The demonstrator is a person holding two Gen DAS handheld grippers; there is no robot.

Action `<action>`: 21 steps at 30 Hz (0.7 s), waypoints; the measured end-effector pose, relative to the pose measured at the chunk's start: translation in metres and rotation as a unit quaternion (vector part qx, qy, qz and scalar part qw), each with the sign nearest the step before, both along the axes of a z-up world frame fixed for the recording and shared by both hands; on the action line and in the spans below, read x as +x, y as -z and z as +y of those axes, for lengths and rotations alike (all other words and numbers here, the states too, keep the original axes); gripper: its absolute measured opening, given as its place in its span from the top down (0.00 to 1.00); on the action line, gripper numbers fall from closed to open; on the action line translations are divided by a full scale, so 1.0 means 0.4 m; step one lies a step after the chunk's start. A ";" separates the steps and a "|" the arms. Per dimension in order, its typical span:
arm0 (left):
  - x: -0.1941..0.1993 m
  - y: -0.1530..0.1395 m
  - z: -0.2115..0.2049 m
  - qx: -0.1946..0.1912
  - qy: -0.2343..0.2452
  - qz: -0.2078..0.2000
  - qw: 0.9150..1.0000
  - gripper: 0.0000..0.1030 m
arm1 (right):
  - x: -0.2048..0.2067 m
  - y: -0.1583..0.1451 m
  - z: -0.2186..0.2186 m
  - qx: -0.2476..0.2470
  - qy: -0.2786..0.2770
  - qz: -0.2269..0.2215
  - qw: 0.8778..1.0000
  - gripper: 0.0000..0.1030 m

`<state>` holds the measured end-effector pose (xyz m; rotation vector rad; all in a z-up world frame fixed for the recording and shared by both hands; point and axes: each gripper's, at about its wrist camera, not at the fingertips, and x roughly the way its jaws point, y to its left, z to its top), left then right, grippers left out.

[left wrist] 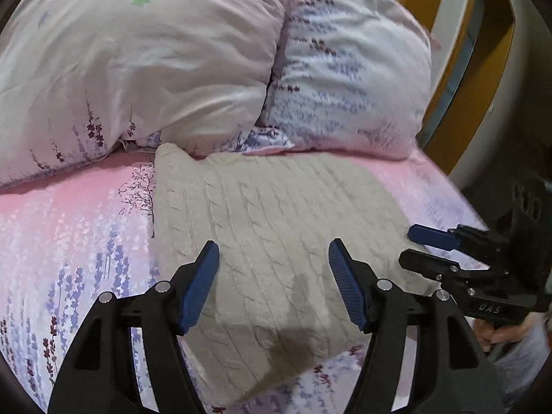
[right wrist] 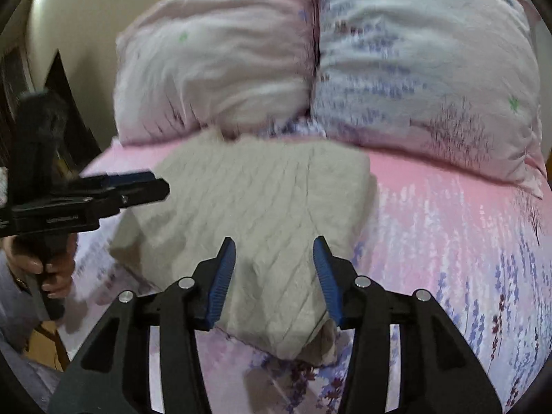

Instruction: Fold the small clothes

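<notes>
A beige cable-knit garment (left wrist: 276,214) lies folded in a rough rectangle on the pink flowered bed sheet (left wrist: 69,227), just in front of the pillows. My left gripper (left wrist: 274,252) hovers over the garment's near part, open, with nothing between its blue pads. The right gripper (left wrist: 405,246) comes in from the right edge of that view, beside the garment's right side. In the right wrist view the right gripper (right wrist: 274,241) stands open above the garment (right wrist: 262,189), pads clear of the cloth. The left gripper (right wrist: 160,183) reaches in from the left over the garment's corner.
Two large flowered pillows (left wrist: 138,62) (left wrist: 345,79) are propped along the back of the bed. A yellow-and-white bed frame (left wrist: 483,69) borders the right side. A hand (right wrist: 51,269) holds the left gripper's handle near the bed's left edge. The sheet (right wrist: 448,241) stretches right of the garment.
</notes>
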<state>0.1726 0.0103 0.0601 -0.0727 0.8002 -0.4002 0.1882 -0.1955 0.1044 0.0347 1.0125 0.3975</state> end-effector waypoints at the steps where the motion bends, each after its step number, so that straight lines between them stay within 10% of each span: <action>1: -0.003 0.006 -0.007 0.011 0.000 -0.003 1.000 0.34 | 0.008 0.020 0.001 -0.011 0.005 0.015 1.000 0.56; 10: -0.031 0.027 -0.068 0.069 -0.011 -0.029 0.997 0.24 | -0.027 0.020 0.013 -0.055 0.026 -0.007 0.998 0.42; 12: -0.059 0.006 -0.049 0.056 -0.013 -0.036 0.998 0.24 | -0.044 -0.006 -0.009 -0.047 0.050 -0.020 0.997 0.11; 15: -0.114 -0.010 -0.001 0.073 -0.051 -0.040 0.995 0.19 | -0.077 -0.034 -0.046 -0.043 0.084 -0.032 0.995 0.02; 21: -0.189 0.038 0.070 0.075 -0.107 0.020 0.991 0.16 | -0.127 -0.006 -0.062 -0.067 0.126 0.014 0.990 0.02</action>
